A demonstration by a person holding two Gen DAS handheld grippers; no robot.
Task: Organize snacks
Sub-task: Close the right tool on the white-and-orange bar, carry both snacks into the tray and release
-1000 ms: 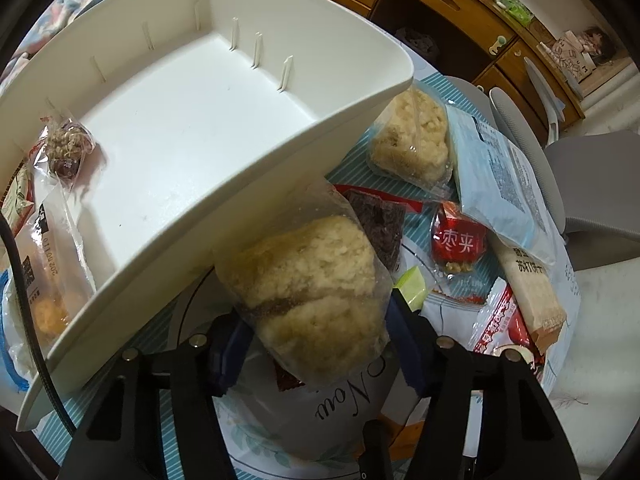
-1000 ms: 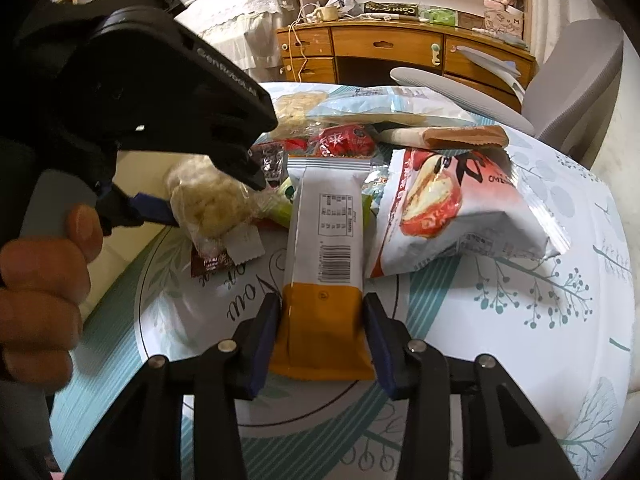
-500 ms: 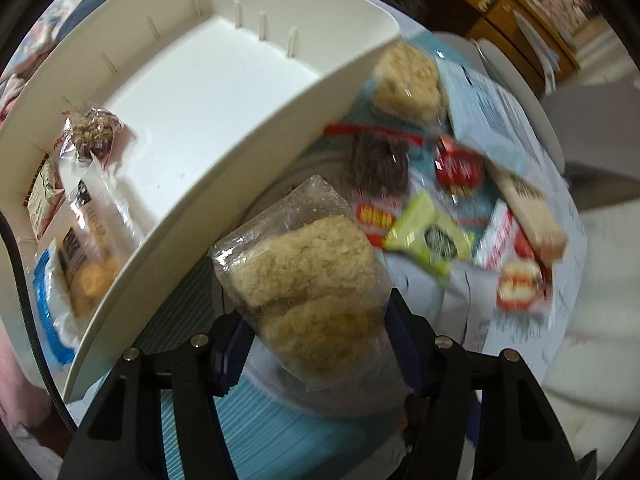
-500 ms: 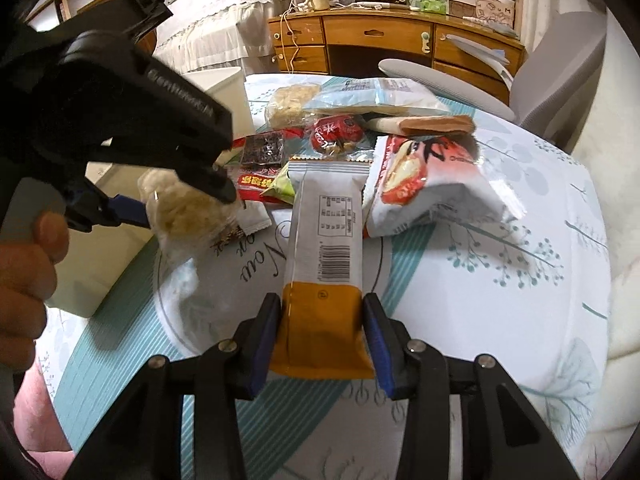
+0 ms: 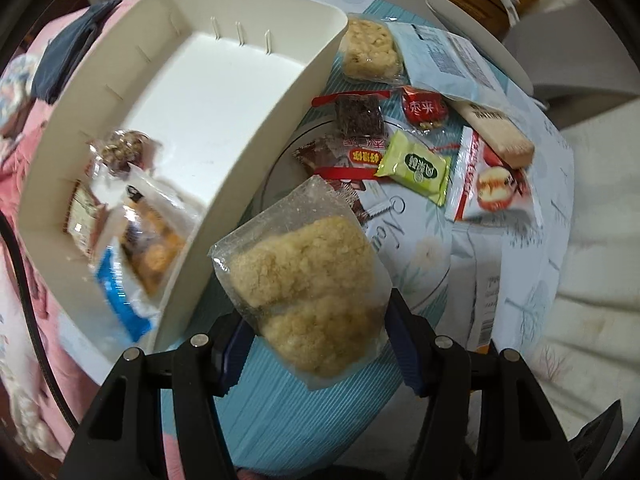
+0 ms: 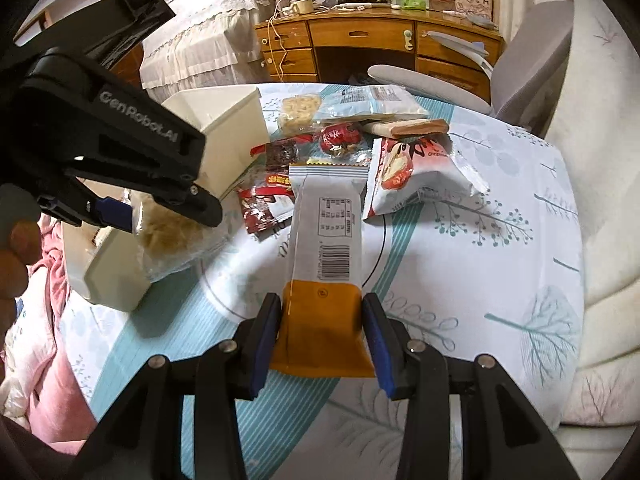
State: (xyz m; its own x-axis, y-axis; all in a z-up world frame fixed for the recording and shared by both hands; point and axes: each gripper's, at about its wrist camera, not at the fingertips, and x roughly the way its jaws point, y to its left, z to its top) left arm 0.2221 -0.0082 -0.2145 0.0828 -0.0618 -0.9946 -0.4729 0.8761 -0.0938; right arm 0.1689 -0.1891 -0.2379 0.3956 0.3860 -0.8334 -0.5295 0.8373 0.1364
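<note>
Both grippers have risen off the table, each carrying a packet. Left gripper [image 5: 320, 336] clamps a clear bag of crumbly rice cake [image 5: 308, 280] beside the white bin [image 5: 256, 148]; right gripper [image 6: 320, 344] clamps a stiff wrapped bar [image 6: 324, 240]. Light, crushable: hold at edges. Patterned tablecloth [image 6: 500, 280], bedroom.

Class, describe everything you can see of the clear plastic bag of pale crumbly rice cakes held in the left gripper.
The clear plastic bag of pale crumbly rice cakes is crinkled and transparent, holding two beige, grainy lumps, one above the other. The left gripper clamps its lower part between blue pads. It hangs lifted above the table, tilted, beside the long cream plastic bin, touching nothing else visible.
</note>
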